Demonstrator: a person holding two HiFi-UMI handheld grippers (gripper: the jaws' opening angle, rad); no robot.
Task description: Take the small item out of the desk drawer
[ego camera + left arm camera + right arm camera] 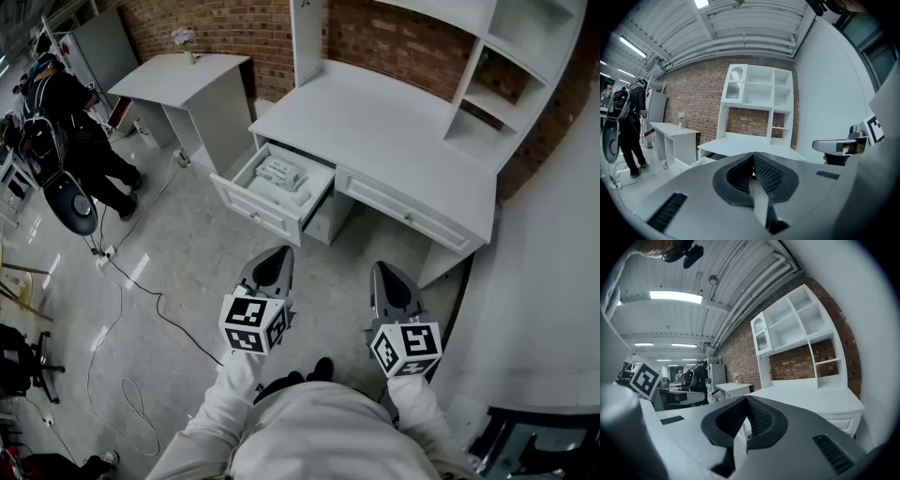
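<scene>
The small item lies untaken in the open drawer, well ahead of my left gripper and right gripper, both clenched on nothing, so reaching in, grasping and lifting all remain.

White sleeves; grey grippers (black-white marker cubes).

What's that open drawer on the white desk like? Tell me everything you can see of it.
The drawer is white, like painted wood: a shallow box with a panelled front and a small knob. It sits just under the top of the white desk, at the end that shows on the head view's left, and is pulled well out and level. Inside lies one flat whitish packet with faint print too small to read. Nothing else touches the drawer.
</scene>
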